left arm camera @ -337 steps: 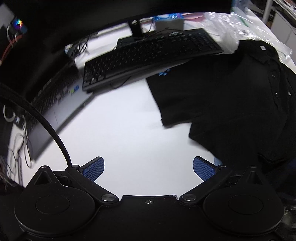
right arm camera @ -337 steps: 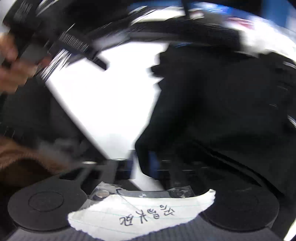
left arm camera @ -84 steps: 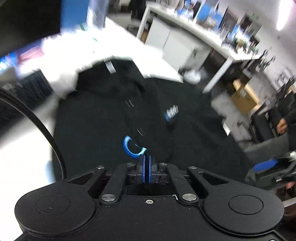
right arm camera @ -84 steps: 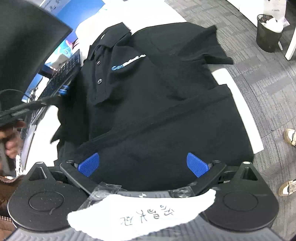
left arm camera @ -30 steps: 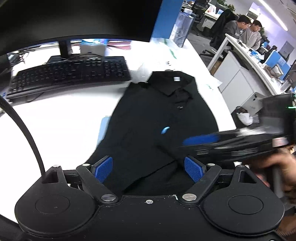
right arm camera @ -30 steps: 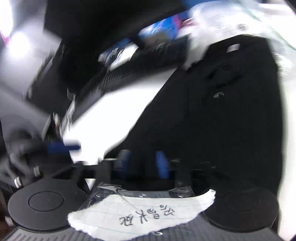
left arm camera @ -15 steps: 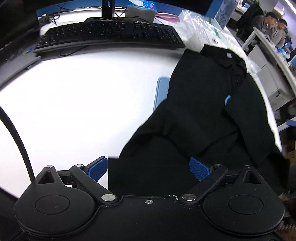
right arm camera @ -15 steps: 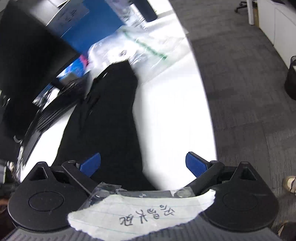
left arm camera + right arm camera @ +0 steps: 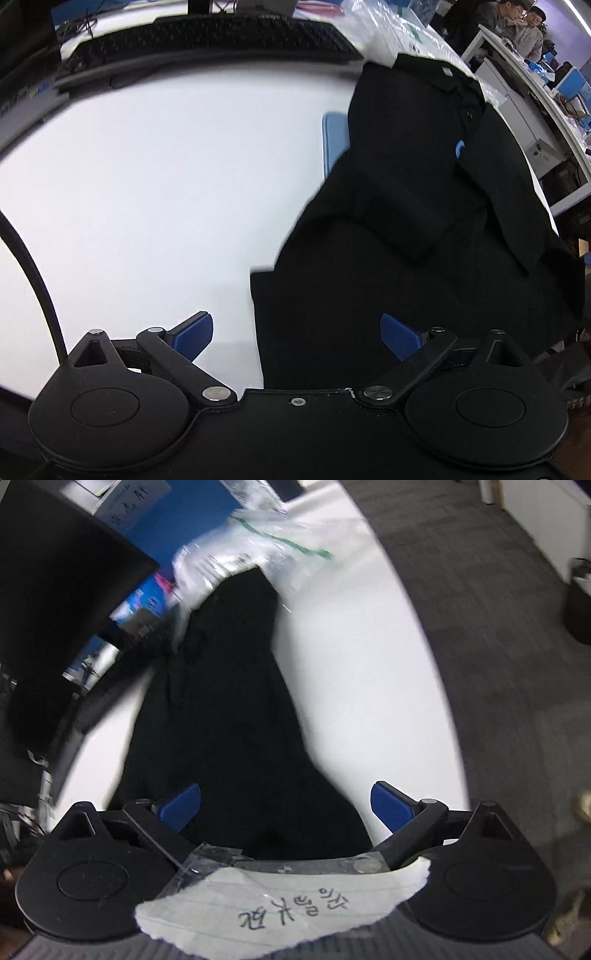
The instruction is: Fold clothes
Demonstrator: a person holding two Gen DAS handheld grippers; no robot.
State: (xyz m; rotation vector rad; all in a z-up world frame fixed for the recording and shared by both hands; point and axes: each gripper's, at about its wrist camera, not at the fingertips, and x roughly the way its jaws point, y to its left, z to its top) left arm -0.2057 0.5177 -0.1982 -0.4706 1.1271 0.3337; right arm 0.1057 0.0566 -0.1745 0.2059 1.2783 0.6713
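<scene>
1. The left gripper (image 9: 297, 334) fingers are spread wide, nothing held, having just been opening.
2. The right gripper (image 9: 284, 806) fingers are likewise spread wide and empty.
3. The black polo shirt (image 9: 424, 221) is laid partly folded on the white worktop (image 9: 147, 184), below both grippers.
4. A keyboard (image 9: 207, 37) is seen beyond.

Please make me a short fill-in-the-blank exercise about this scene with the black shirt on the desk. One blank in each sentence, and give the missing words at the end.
1. The polo shirt on the white desk is ____ in colour.
2. The pads of the left gripper are ____ in colour.
3. Behind the bare desk lies a black ____.
4. The jaws of the right gripper stand ____, holding nothing.

Missing words: black; blue; keyboard; open
</scene>
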